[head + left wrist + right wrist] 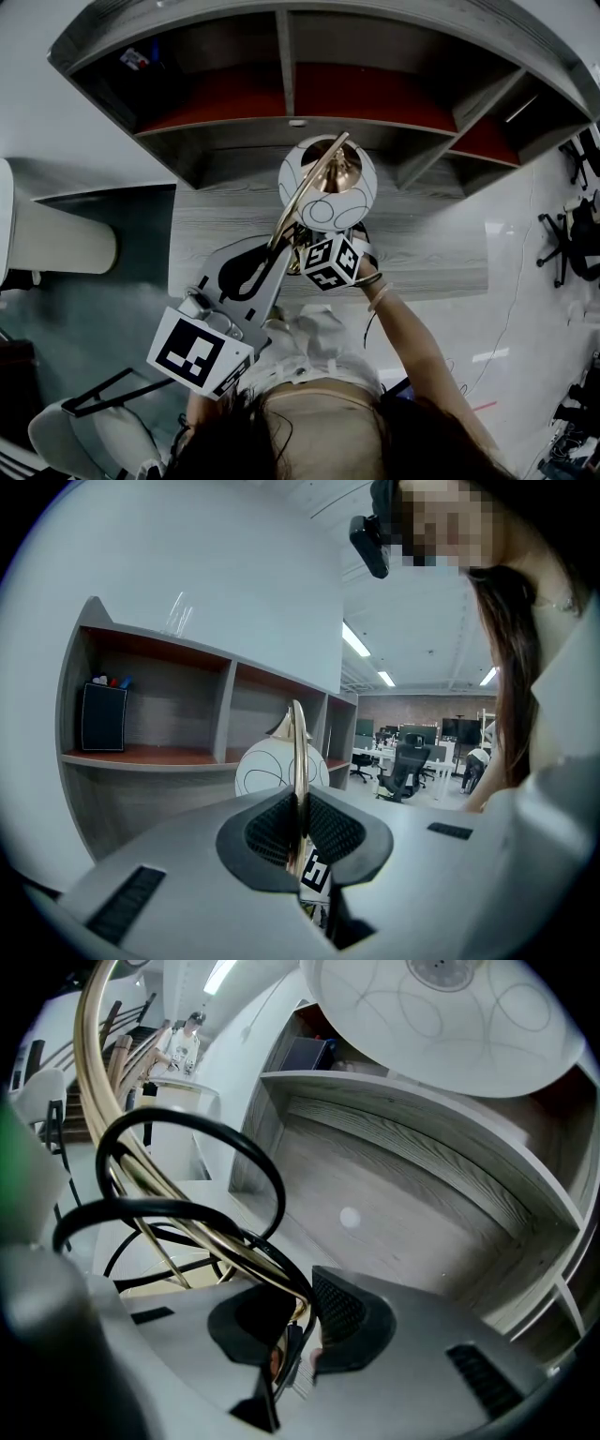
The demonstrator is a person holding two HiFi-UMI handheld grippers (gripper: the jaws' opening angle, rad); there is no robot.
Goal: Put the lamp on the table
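Observation:
The lamp has a white globe shade (327, 183) with thin line patterns and a curved brass stem (307, 192). It is held in the air above the grey wooden table (211, 230). My left gripper (270, 255) is shut on the brass stem (296, 752), with the globe (262, 769) just beyond it. My right gripper (298, 1326) is shut on the lower brass rod together with the black cable (192, 1121), which loops around it. The shade (441, 1007) hangs over the table (375, 1194). In the head view only the right gripper's marker cube (331, 261) shows below the globe.
A curved shelf unit (291, 89) with red-lined bays stands at the table's back. A black pen holder (101, 716) sits in its left bay. A white seat (56, 239) is at the left, office chairs (572, 234) at the right. A person (183, 1044) stands far off.

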